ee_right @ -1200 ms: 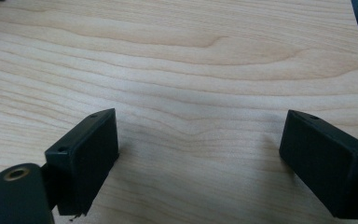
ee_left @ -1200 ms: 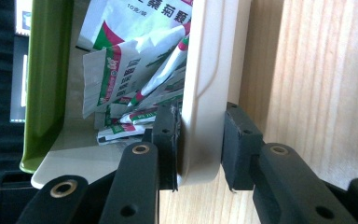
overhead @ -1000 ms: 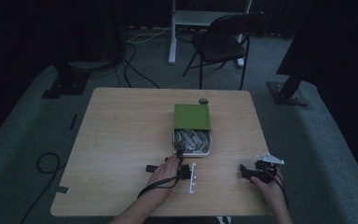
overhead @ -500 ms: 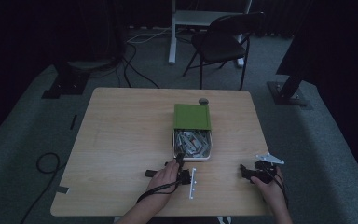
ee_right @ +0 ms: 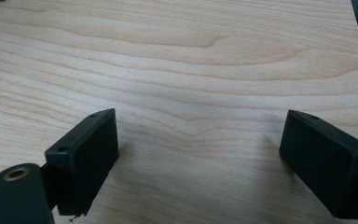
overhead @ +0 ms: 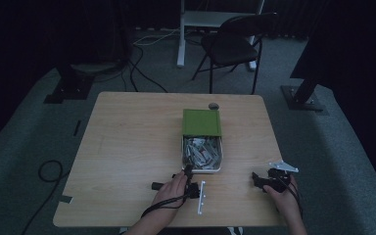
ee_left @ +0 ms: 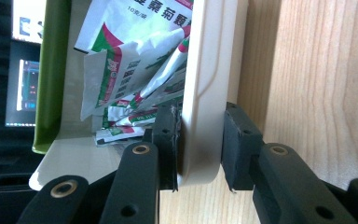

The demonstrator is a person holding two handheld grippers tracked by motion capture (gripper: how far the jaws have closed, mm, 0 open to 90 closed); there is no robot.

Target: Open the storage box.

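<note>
While the left gripper [ee_left: 199, 140] clamps the near wall of the white box [ee_left: 209, 84], one jaw inside against the sachets [ee_left: 130, 70] and the other outside over the counter [ee_left: 321, 84], the box itself lies near the middle of the counter, its long axis running away from the person toward the far edge. In the high view the box [overhead: 201, 169] sits just beyond the left hand [overhead: 172, 188], with its green lid [overhead: 201, 122] lying at the far end and overlapping the tray. The grip is at the near left corner, so the box extends straight ahead of that gripper; any pull toward the person would probably run along the box's length rather than across it. A flat white strip [overhead: 201, 197] lies on the counter just beside the left hand, between it and the right. The right gripper [ee_right: 200, 158] stands wide open over bare wood with nothing between its jaws, resting well off to the right of the box [overhead: 270, 180], so the left hand is clearly the nearer one and the one doing the work
</note>
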